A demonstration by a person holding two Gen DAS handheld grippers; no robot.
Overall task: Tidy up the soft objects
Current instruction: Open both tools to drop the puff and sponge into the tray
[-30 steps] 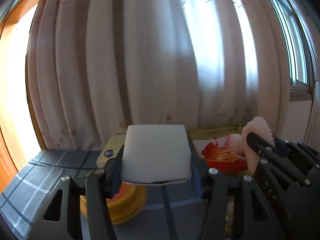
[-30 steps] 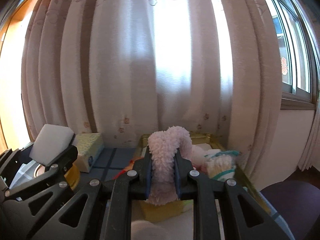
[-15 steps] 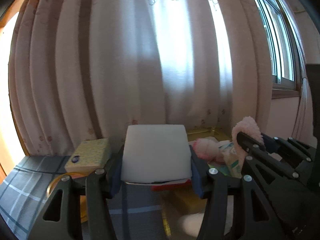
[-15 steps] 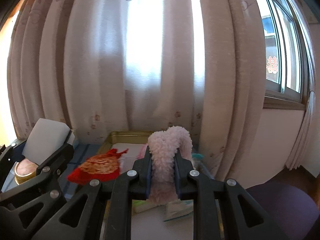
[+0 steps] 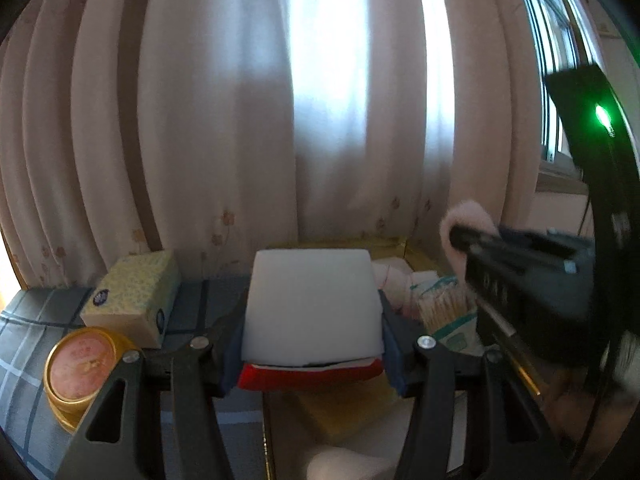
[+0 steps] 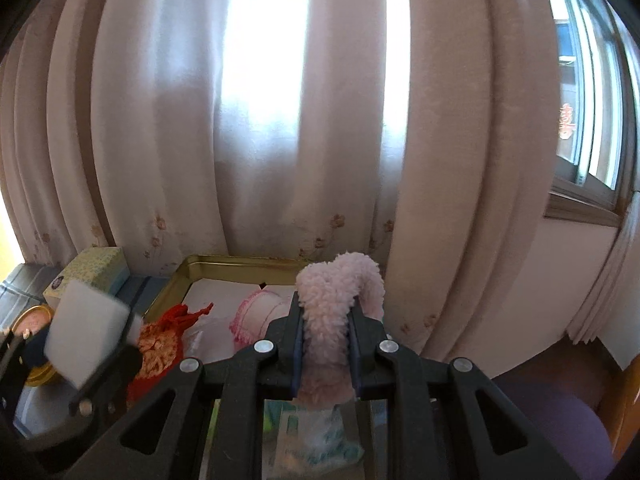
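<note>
My left gripper (image 5: pixel 312 344) is shut on a white foam sponge block (image 5: pixel 312 304) and holds it above the gold tray (image 6: pixel 240 262). The sponge also shows at the left of the right wrist view (image 6: pixel 86 332). My right gripper (image 6: pixel 325 350) is shut on a fluffy pink plush piece (image 6: pixel 332 312), held above the tray's right part; it shows in the left wrist view (image 5: pixel 466 220). In the tray lie a red and gold pouch (image 6: pixel 160 344), a pink frilled item (image 6: pixel 260 316), a yellow sponge (image 5: pixel 344 408) and a teal-printed packet (image 5: pixel 448 320).
A yellow tissue box (image 5: pixel 132 296) and a round gold tin (image 5: pixel 80 368) stand on the plaid cloth (image 5: pixel 24 320) left of the tray. Curtains (image 6: pixel 280 120) hang close behind. A window (image 6: pixel 588 100) and a purple seat (image 6: pixel 560 420) are at the right.
Both grippers have swung to the right with their loads. The tray's contents have come under the left gripper, and the tin and tissue box have slid to the left.
</note>
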